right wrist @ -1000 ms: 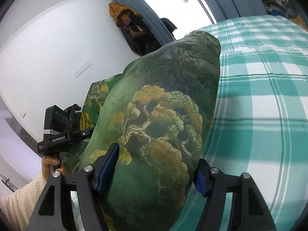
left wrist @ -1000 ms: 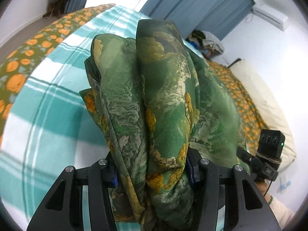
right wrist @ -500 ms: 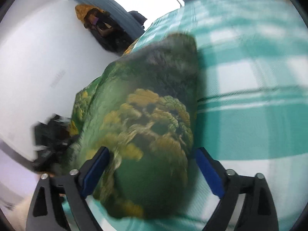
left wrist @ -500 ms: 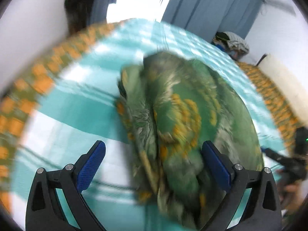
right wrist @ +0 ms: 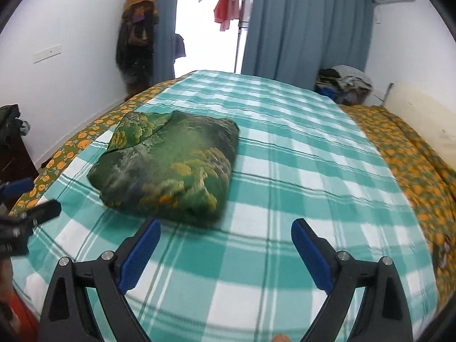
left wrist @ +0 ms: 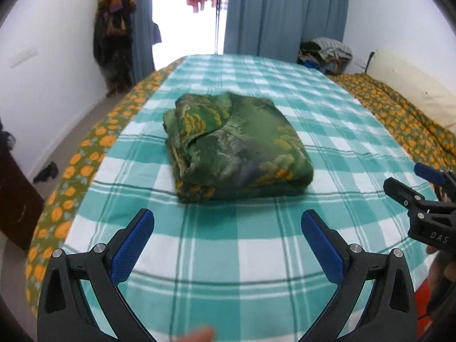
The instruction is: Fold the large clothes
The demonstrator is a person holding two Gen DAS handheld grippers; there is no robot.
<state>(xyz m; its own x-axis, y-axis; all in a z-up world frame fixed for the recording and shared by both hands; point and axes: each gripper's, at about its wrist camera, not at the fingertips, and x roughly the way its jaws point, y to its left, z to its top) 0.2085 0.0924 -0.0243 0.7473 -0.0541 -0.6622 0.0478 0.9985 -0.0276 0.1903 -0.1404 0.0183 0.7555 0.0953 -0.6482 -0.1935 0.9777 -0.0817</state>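
The blue-padded fingers (left wrist: 134,245) of the left gripper (left wrist: 228,245) are spread wide with nothing between them, and the fingers (right wrist: 139,256) of the right gripper (right wrist: 225,253) are likewise spread wide and empty; both pairs of jaws have just been opening. The bed (left wrist: 256,256) is covered by a teal and white checked sheet, with an orange-flowered cover (left wrist: 71,176) showing along its edges. Blue curtains (right wrist: 299,28) are hung on the far wall beside a bright doorway. The folded green and yellow patterned garment (left wrist: 236,148) is laid flat on the checked sheet, ahead of the left gripper and clear of its fingers; in the right wrist view the same bundle (right wrist: 168,165) is seen ahead and to the left, near the left blue pad, though contact cannot be told.
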